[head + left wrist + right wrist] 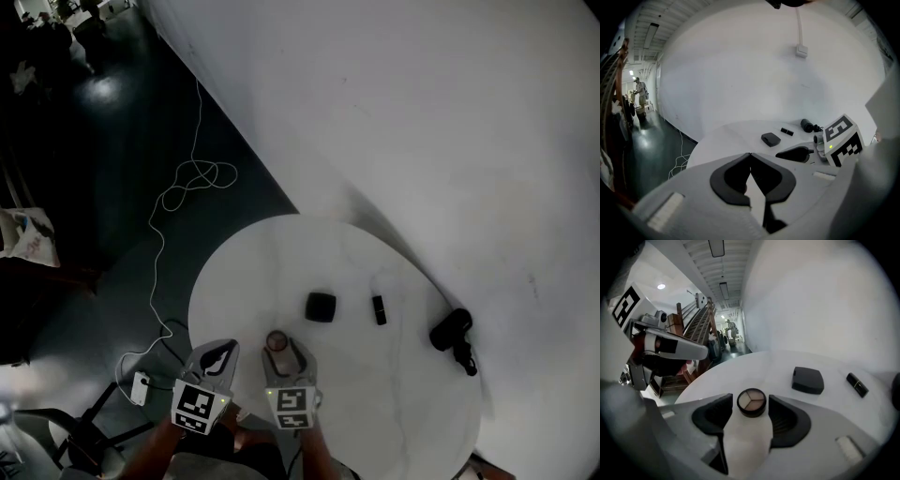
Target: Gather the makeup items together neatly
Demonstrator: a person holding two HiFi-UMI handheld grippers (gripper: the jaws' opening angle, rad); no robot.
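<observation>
Close by the table (403, 403) edge, the left gripper (750, 157) is pinched together, empty. The right gripper (750, 405) has jaws apart around the round powder pot (751, 401). Next, I think: squeeze, then carry it to the black case (807, 380) beyond.

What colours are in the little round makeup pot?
Round black-rimmed makeup pot: three beige and tan wedges, clearest in the right gripper view.

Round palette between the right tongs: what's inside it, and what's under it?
The round palette holds three wedge-shaped powders, pale to tan, with no lid over them. It rests on the white table, between the open right tongs, which do not touch it. Its underside is hidden.
</observation>
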